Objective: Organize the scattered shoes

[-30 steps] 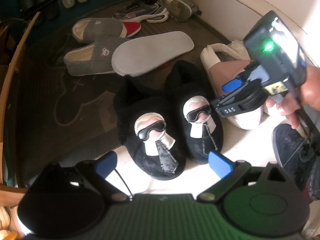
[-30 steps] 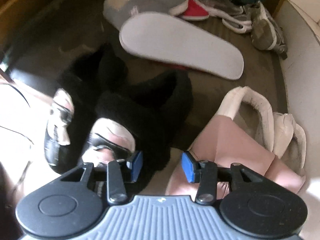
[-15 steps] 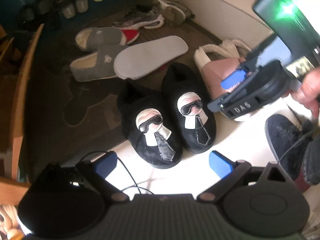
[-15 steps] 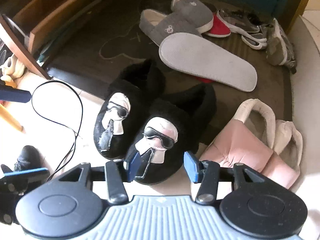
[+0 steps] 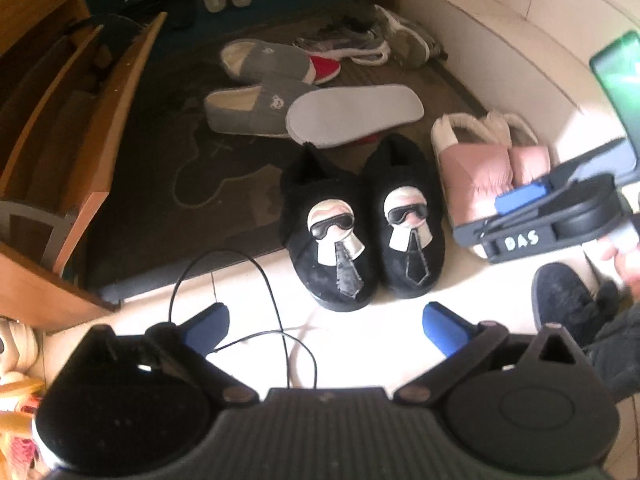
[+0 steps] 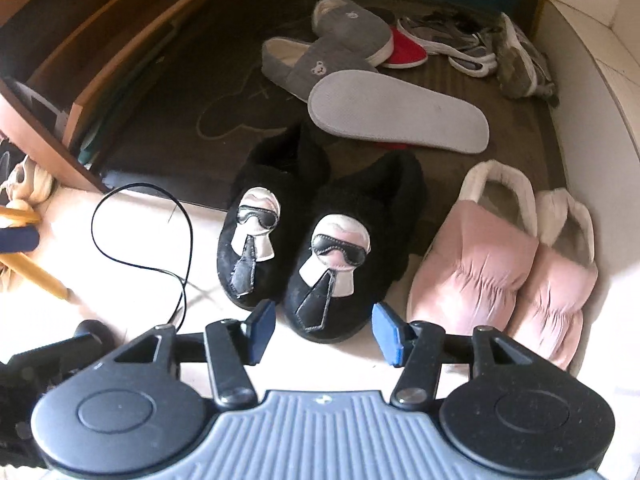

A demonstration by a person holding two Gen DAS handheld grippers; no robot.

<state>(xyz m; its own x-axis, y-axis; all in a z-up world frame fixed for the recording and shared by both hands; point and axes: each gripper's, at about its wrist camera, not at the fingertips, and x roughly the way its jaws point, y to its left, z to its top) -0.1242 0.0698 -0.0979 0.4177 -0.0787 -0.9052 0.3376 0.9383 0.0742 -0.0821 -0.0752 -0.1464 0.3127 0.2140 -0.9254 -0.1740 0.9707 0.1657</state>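
A pair of black furry slippers with a sunglasses-face patch stands side by side, toes on the pale floor, heels on the dark mat. My left gripper hovers above and in front of them, its jaws opening wide with nothing between them. My right gripper hangs over the right black slipper's toe, also opening and empty; in the left wrist view the right gripper shows from the side before the pink slippers. The pink slippers sit paired to the right.
On the dark mat lie two grey slippers, an upturned white-soled slipper, a red shoe and sneakers. A wooden shelf borders the left. A thin black cable loops on the floor. A person's dark-shod foot stands at right.
Both grippers have lifted up and back from the black slippers, which now look smaller and farther away. Both sets of jaws stand wider than before.
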